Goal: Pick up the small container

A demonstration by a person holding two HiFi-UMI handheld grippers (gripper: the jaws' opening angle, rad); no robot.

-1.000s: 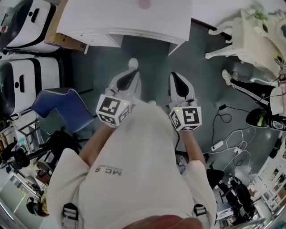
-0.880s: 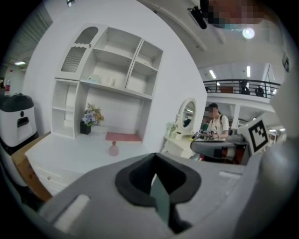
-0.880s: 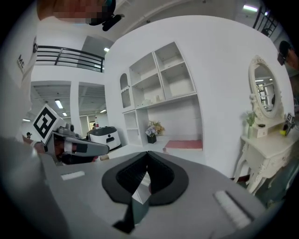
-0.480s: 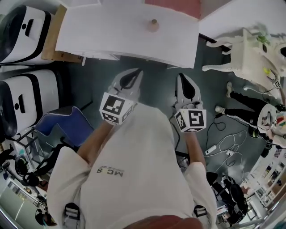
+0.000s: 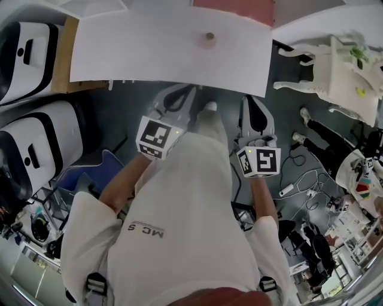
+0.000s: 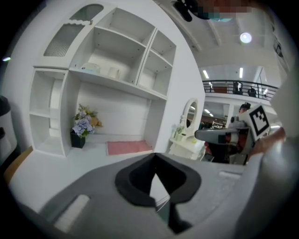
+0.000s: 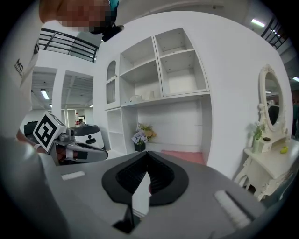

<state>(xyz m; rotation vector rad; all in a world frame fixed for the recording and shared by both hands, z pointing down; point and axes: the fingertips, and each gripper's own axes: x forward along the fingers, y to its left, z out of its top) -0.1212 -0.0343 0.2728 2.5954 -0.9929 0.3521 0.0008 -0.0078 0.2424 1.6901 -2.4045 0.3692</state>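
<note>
The small container (image 5: 208,39) is a short tan round pot standing alone on the white table (image 5: 119,54), towards its far side. It shows only in the head view. My left gripper (image 5: 189,91) is held level at the table's near edge, below and left of the container, its jaws closed with nothing in them. My right gripper (image 5: 249,100) is beside it, just short of the table's right corner, jaws also together and empty. In the left gripper view the left gripper (image 6: 155,156) points at the shelf unit, as does the right gripper (image 7: 147,153) in its view.
A pink mat (image 5: 233,9) lies at the table's back, with a flower pot (image 6: 79,128) beside it under white shelves (image 6: 117,70). A white dressing table (image 5: 335,66) stands right. White-and-black machines (image 5: 30,36) stand left, near a blue chair (image 5: 90,173). Cables (image 5: 299,185) lie on the floor.
The person has stepped towards the table: it and the container now sit lower and nearer in the head view. Both grippers have come up to the table's front edge, still closed.
</note>
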